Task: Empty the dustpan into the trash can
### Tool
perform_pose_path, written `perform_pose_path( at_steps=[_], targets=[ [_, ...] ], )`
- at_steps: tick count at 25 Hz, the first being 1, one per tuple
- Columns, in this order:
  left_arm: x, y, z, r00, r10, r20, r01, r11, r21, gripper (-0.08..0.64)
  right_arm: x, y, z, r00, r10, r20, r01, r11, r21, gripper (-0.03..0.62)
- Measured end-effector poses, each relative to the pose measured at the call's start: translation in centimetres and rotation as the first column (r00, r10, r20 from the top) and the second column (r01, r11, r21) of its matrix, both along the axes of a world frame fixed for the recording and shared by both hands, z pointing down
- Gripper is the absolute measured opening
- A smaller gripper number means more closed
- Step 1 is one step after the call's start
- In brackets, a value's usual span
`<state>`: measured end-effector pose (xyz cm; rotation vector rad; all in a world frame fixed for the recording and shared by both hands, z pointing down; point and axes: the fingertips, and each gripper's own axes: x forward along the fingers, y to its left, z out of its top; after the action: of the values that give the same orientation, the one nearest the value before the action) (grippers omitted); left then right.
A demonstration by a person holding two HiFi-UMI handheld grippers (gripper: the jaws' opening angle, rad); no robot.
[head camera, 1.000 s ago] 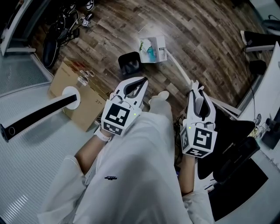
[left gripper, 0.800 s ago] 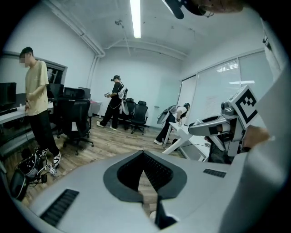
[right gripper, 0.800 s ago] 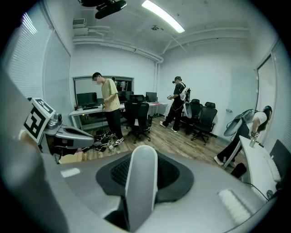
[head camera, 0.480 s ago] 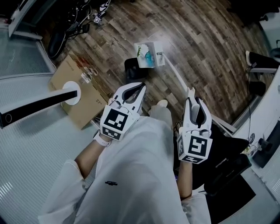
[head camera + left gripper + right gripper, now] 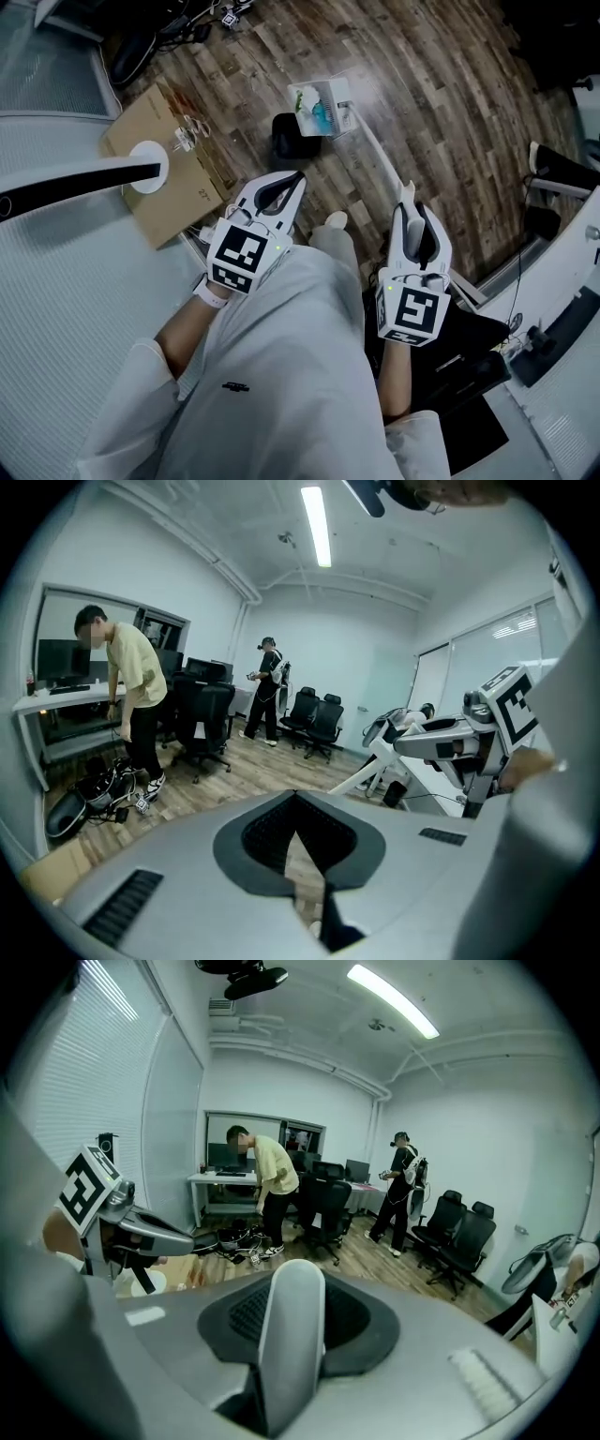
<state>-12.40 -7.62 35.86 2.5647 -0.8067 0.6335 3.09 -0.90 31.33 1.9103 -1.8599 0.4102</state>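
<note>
Well, R gripper [image 5: 410,195] clamps the long handle [image 5: 291,1335] of the dustpan [image 5: 345,97]; L gripper [image 5: 296,178] closed, empty. Pan prob. light, stiff plastic w/ loose litter; hold high, tilt gently over trash can [image 5: 291,141].

The dark plank wood floor [image 5: 450,103] has a soft gloss around the white smooth-plastic dustpan [image 5: 323,108]. Just beside the dustpan, the small black trash can [image 5: 295,139] looks matt. Farther from the dustpan, the flat brown cardboard box [image 5: 169,197] is dull and papery. The right white plastic tongs [image 5: 411,192] have ridged matt dark pads [image 5: 361,1321].
</note>
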Motion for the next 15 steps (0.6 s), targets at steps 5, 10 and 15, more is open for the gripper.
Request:
perform_pose_path(
  at_steps=[5,10,15],
  targets=[
    [-1.2,0.7,0.1,0.997,-0.073,-0.008,0.073,0.997,-0.004,0.008,-0.4,-1.0,0.2,0.997,-0.073,-0.025,0.073,0.997,0.001,0.115],
    [-2.0,1.7,0.1,0.992,-0.128,0.007,0.128,0.992,-0.006,0.008,-1.1,-1.3,0.2,0.986,-0.157,-0.057,0.157,0.988,0.007,0.115],
    [-2.0,3.1,0.2,0.985,-0.172,-0.001,0.172,0.985,-0.012,0.007,-2.0,-1.8,-0.2,0.969,-0.231,-0.089,0.234,0.972,0.022,0.115]
  ],
)
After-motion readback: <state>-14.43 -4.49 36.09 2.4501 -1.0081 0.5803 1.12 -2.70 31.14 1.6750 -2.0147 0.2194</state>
